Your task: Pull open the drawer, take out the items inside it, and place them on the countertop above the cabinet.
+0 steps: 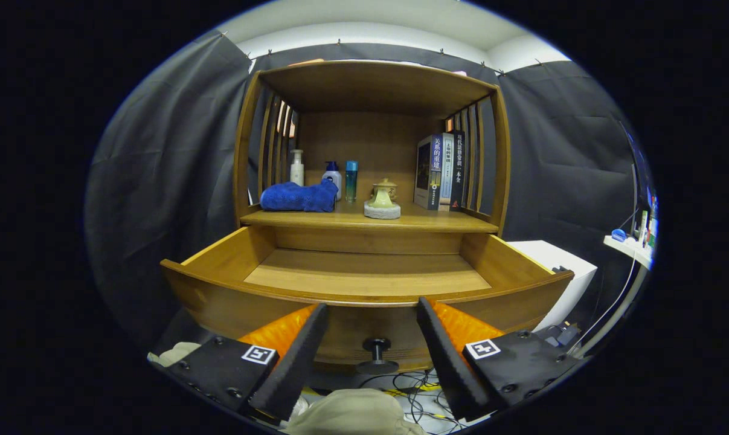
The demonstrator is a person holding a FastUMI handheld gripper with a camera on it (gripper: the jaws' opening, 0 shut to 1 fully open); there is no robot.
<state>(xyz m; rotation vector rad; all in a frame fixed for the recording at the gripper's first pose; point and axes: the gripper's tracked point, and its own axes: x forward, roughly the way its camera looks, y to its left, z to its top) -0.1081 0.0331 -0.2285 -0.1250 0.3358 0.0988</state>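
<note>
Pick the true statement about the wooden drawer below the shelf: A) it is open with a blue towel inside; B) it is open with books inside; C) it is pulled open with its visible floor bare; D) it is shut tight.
C: the wooden drawer stands pulled out with a bare visible floor, while the blue towel and upright books sit on the countertop; the open fingers flank its black round knob.

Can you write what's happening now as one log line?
drawer: open, looks empty | gripper: open, knob between fingers | blue towel: on countertop

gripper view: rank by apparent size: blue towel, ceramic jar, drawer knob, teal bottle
1. blue towel
2. ceramic jar
3. drawer knob, nearer the camera, so unsure against the jar
4. teal bottle

Gripper open, straddling the knob.
</note>
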